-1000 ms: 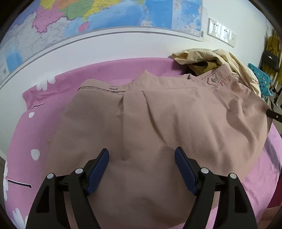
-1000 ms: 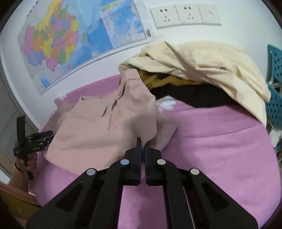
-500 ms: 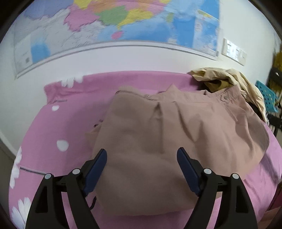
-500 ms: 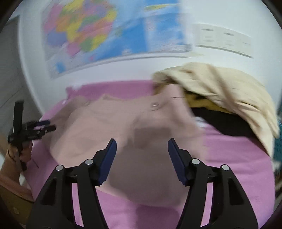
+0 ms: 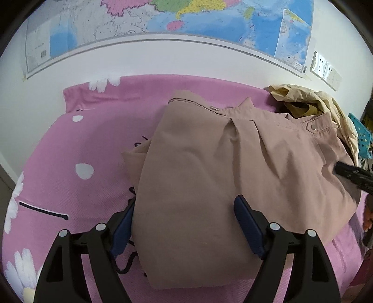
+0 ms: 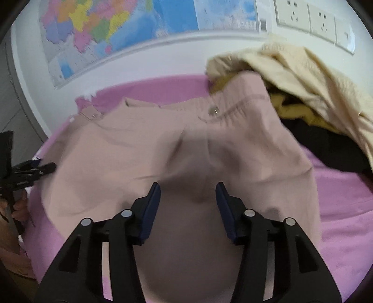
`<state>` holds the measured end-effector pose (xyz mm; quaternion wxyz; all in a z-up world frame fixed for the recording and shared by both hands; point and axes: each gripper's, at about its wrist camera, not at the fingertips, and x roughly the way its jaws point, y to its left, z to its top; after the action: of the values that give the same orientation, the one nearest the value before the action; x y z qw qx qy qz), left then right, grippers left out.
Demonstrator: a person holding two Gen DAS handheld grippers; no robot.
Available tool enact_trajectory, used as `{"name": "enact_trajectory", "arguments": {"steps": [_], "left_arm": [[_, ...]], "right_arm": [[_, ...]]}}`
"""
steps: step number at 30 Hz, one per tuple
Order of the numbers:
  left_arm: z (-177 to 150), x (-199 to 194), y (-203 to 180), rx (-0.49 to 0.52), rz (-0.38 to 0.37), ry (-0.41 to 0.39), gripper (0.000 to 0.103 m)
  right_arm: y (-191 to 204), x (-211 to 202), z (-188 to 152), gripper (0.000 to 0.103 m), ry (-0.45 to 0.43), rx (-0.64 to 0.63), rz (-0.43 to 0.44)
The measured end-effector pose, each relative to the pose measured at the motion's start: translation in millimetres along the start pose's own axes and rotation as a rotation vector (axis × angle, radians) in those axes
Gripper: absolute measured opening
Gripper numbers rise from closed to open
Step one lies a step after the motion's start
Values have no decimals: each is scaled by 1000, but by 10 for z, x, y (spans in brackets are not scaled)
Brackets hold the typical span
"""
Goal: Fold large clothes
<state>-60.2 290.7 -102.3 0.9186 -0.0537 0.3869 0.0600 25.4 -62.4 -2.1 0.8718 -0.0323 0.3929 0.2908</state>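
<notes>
Beige garment (image 5: 221, 177): in the left wrist view we see it lying partly folded on the pink bedcover (image 5: 77, 144), its collar and two snap buttons at the far edge, toward the wall. Our left gripper (image 5: 184, 214) is over the garment's near part with its jaws spread wide; the left finger sits at the garment's left edge over the bedcover, the right finger over the cloth, and neither pad presses on fabric. At the far right we note a heap of cream and mustard clothes (image 5: 310, 102), touching the garment's far right corner. The tip of our right gripper (image 5: 349, 173) enters at the right edge, over the garment's right side. A map (image 5: 177, 21) hangs on the wall behind the bed.

In the right wrist view, which is blurred, the beige garment (image 6: 163, 149) fills the middle of the pink bedcover (image 6: 345, 209). Our right gripper (image 6: 187, 202) is over the near middle of the cloth, its jaws apart and closing, with nothing clamped between the pads. The heap of cream and mustard clothes (image 6: 303, 77) lies at the far right, over a black item (image 6: 326, 142). Our left gripper (image 6: 35, 170) shows at the left edge, beside the garment's left side. Wall sockets (image 6: 312, 18) sit above the heap.
</notes>
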Motion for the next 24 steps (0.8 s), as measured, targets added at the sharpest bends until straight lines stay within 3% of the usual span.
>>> {"name": "enact_trajectory", "arguments": {"steps": [4, 8, 15, 20, 24], "left_arm": [[14, -38, -27, 7, 16, -11, 79], [21, -41, -55, 14, 24, -13, 79], [-18, -23, -41, 7, 27, 2, 85], [-50, 45, -23, -9, 25, 31, 95], [-84, 124, 11, -36, -4, 70, 96]], "right_arm": [[198, -202, 40, 58, -61, -48, 67], [434, -109, 50, 68, -44, -91, 137], [410, 321, -80, 66, 81, -69, 94], [458, 189, -22, 68, 55, -72, 87], [642, 2, 29, 74, 10, -134, 129]]}}
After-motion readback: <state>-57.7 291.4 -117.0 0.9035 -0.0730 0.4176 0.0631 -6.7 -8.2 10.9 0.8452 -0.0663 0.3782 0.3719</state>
